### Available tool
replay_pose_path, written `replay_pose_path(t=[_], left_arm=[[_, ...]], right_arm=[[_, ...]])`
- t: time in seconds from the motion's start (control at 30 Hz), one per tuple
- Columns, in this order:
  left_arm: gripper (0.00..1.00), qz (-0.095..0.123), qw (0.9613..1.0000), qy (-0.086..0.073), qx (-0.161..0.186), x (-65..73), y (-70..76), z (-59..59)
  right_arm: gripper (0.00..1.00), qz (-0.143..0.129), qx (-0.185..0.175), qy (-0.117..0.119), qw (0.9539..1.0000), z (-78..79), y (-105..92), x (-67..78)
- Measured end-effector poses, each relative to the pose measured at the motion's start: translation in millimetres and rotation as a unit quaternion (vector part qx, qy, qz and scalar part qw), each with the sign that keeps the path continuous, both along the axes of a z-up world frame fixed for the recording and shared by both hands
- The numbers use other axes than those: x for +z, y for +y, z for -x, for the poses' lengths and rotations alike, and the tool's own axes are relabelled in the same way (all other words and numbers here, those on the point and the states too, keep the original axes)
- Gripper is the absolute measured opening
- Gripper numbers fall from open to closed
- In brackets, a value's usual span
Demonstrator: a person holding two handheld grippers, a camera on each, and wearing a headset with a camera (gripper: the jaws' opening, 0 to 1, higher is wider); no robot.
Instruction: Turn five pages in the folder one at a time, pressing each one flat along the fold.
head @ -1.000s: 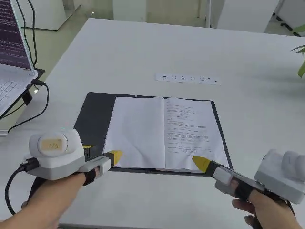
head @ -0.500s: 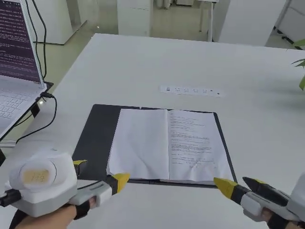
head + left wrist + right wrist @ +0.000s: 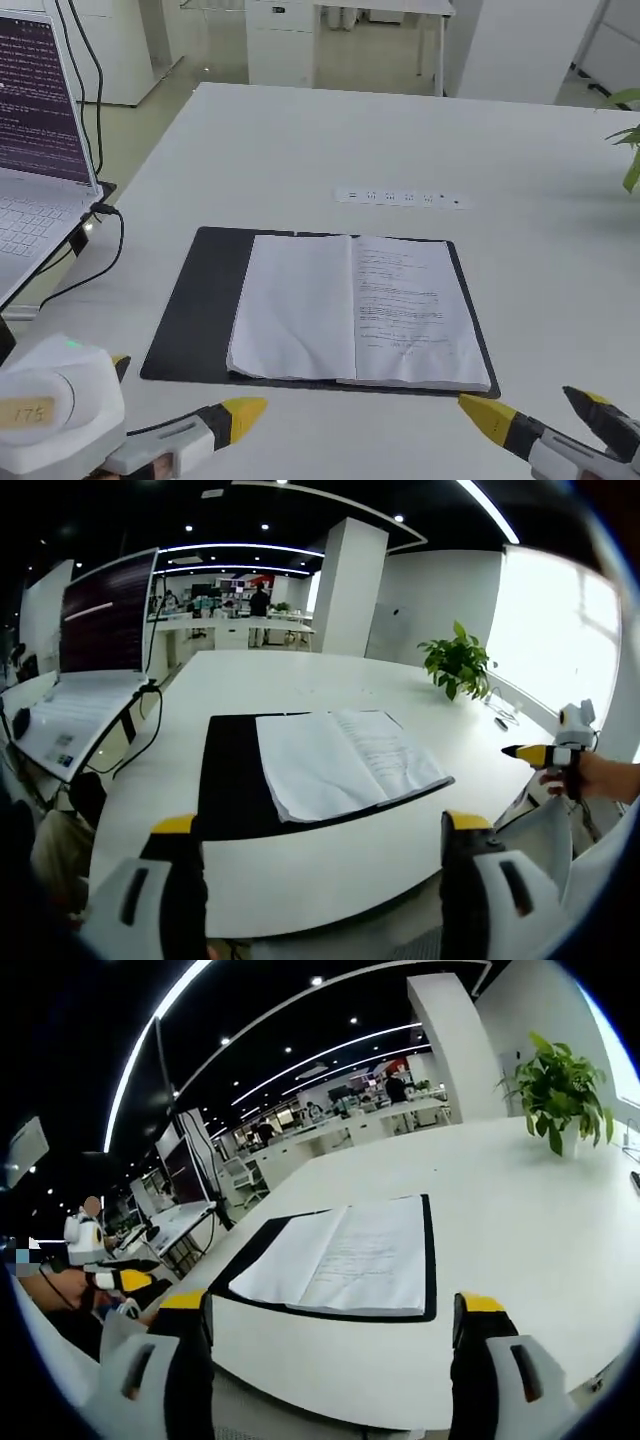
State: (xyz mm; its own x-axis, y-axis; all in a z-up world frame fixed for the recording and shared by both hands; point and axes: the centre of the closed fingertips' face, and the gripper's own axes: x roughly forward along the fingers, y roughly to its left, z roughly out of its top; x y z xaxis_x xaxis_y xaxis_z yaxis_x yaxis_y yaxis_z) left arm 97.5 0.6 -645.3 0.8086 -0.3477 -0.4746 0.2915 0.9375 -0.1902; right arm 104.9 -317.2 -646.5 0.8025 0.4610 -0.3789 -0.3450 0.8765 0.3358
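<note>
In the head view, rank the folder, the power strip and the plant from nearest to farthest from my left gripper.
1. The folder, just ahead of the left gripper.
2. The power strip, beyond the folder, mid-table.
3. The plant, at the far right edge.

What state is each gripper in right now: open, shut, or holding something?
Left gripper: open, holding nothing, short of the folder.
Right gripper: open, holding nothing.

Head view down over folder, gripper views low from near edge, seemingly level, sharing it.
</note>
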Motion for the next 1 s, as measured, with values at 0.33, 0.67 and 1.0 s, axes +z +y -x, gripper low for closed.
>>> replay_pose_path(t=[0.33, 0.67, 1.0], left_arm=[[0.99, -0.010, 0.9999, 0.001, 0.003, 4.8, 9.8, 7.6], [0.95, -0.014, 0.9998, -0.004, -0.015, 9.4, -11.0, -7.1], [0.86, -0.024, 0.9978, 0.008, -0.061, -7.2, -56.3, -37.3]], right_arm=[[1.00, 0.015, 0.007, -0.015, 0.9998, 5.3, -7.7, 9.7], [1.00, 0.021, 0.016, -0.010, 0.9996, 4.5, -4.8, 2.5], [0.97, 0.014, 0.023, -0.008, 0.9996, -2.1, -1.6, -4.8]])
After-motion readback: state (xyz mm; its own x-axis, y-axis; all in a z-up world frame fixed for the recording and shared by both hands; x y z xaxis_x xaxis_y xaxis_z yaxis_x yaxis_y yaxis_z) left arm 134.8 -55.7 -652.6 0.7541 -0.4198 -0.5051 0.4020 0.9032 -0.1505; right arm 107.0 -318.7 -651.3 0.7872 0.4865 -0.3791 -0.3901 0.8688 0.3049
